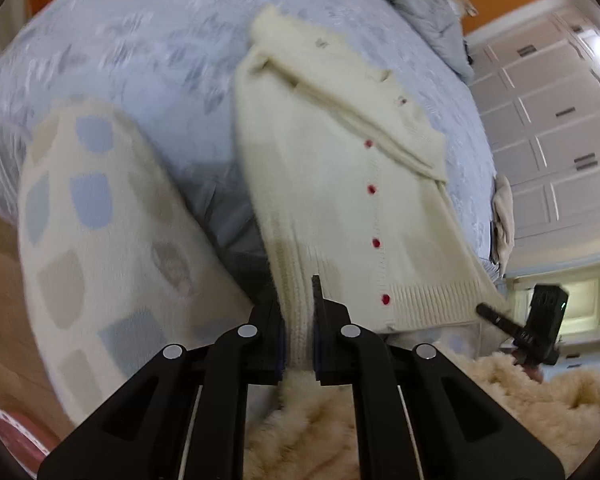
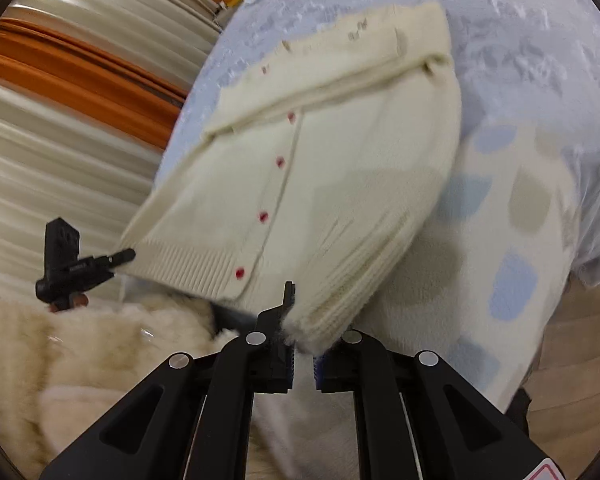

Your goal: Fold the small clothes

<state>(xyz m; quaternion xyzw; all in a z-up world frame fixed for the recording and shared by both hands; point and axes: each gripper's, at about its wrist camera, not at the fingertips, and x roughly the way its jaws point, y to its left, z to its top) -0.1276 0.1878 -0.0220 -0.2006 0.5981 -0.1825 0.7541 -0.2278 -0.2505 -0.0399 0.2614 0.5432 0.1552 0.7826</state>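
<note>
A cream knit cardigan (image 1: 340, 184) with red buttons lies on a pale blue bedspread (image 1: 148, 64), its sleeve folded across the chest. My left gripper (image 1: 298, 320) is shut on the ribbed hem at one bottom corner. In the right wrist view the same cardigan (image 2: 332, 168) shows, and my right gripper (image 2: 304, 332) is shut on the ribbed hem at the other bottom corner. Each gripper appears in the other's view, at the hem's far corner: the right one (image 1: 500, 318) and the left one (image 2: 116, 258).
A cream blanket with blue and beige patches (image 1: 100, 240) hangs over the bed's edge beside the cardigan. A fluffy beige rug (image 1: 500, 400) lies below. Grey bedding (image 1: 428, 12) is bunched at the bed's far end. White wardrobe doors (image 1: 552, 128) and striped curtains (image 2: 68, 128) stand around.
</note>
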